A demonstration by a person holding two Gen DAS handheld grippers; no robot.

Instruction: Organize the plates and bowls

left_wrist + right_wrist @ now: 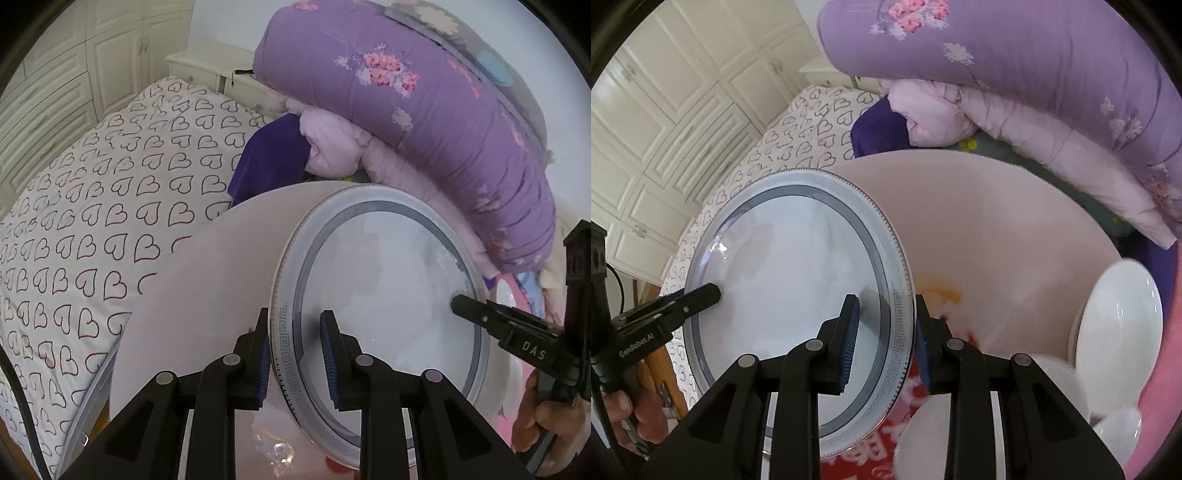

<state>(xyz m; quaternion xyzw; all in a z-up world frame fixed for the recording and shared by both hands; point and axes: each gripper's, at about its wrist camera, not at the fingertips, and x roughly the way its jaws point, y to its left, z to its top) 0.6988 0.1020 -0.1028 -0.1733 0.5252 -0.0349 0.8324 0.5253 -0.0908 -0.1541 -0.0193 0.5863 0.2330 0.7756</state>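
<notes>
While both grippers share one load, the step reads as a two-handed carry of the plate [388,295]. The left gripper [295,354] has its jaws clamped on the plate's patterned rim, one blue pad on the face, the other behind the edge. The right gripper [886,339] is clamped on the opposite side of the rim in the same way. The plate sits tilted and clear of the round pink table [979,229], above it.

Judgement on doing this well:
- Move both hands together, matching pace and height; any drift apart or together twists the rim in the pads.
- Hold the squeeze constant. Glazed ceramic is slick and the pads bite only a narrow band.
- Level the plate before lowering it; a tilted landing puts the edge down first.
- Destination is probably near the white bowls [1115,332] at the table's right side, beside the pink basin [1160,369]. Approach from above so the rim does not knock them.
- Stay clear of the purple quilt [424,92] piled behind the table.
- Open the jaws only once the plate's weight rests fully on a surface.
</notes>
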